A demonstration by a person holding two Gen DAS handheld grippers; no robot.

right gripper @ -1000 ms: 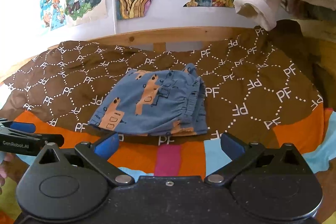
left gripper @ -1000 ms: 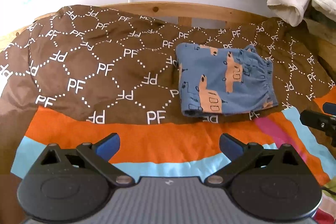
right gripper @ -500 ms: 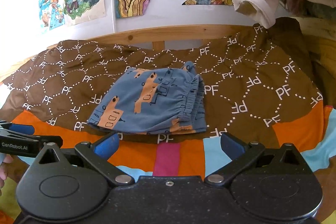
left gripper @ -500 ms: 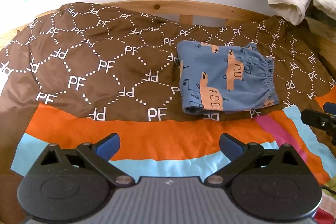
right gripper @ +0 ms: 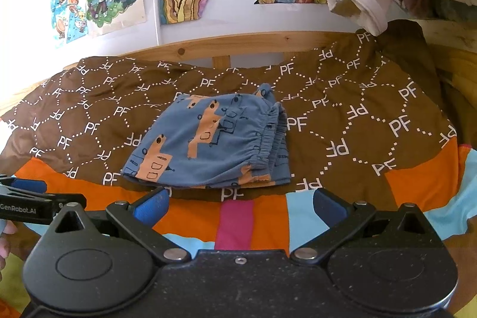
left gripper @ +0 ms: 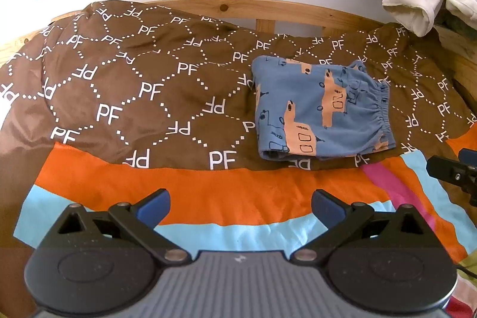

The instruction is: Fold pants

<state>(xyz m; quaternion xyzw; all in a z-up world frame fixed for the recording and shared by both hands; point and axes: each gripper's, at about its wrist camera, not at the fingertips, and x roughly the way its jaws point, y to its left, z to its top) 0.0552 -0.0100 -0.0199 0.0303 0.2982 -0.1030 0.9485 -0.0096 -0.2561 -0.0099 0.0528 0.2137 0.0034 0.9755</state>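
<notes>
Folded pants (left gripper: pixel 322 112) lie on the brown blanket (left gripper: pixel 134 97), just beyond its orange stripe. Left gripper (left gripper: pixel 240 201) and right gripper (right gripper: pixel 238 203) hover near, spread wide, empty. Risk: a snagging finger could undo the stacked waistband layers.

The left claw (left gripper: pixel 240 206) is spread wide and empty above the striped orange and light-blue cover (left gripper: pixel 226 195). The folded blue pants (left gripper: pixel 320 112) lie flat on the brown patterned blanket (left gripper: pixel 134 91), elastic waistband to the right. The right claw (left gripper: pixel 453 172) enters at the right edge.
</notes>
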